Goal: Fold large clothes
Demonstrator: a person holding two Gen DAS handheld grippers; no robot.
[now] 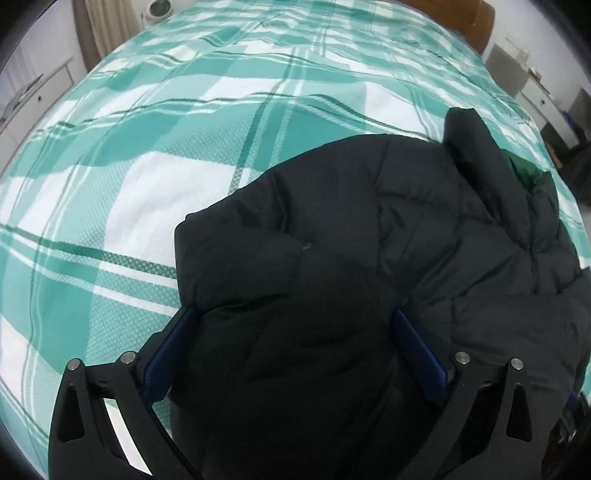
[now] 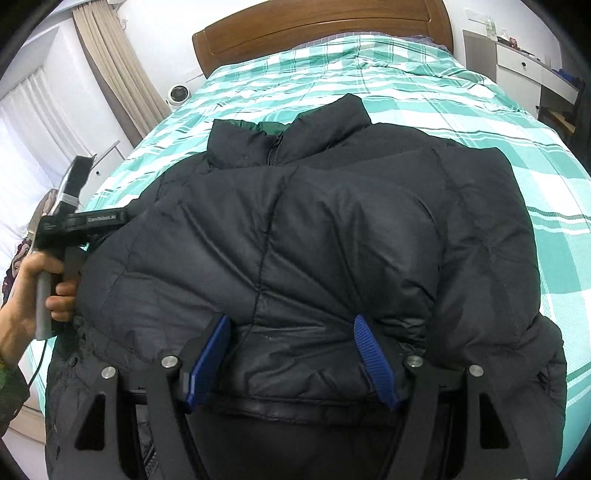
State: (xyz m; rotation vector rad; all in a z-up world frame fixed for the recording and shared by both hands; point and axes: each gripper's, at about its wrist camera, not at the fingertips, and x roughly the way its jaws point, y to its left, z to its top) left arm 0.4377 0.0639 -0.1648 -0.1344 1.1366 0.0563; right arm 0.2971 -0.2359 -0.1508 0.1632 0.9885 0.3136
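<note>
Across the near end of the bed [image 2: 480,122], toward its near edge, we have the dark puffer jacket [image 2: 295,229] lying flat, collar toward the headboard [image 2: 317,33], so its sides can fold inward. Our left gripper [image 1: 295,347] hangs spread wide over the jacket's left edge, gripping nothing. Our right gripper [image 2: 291,354] straddles a puffed ridge near the hem, apparently pinching it to steady the coat.

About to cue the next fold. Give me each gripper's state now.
Left gripper: open wide over the jacket, holding nothing.
Right gripper: jaws apart around a jacket fold; grip cannot be told.
</note>
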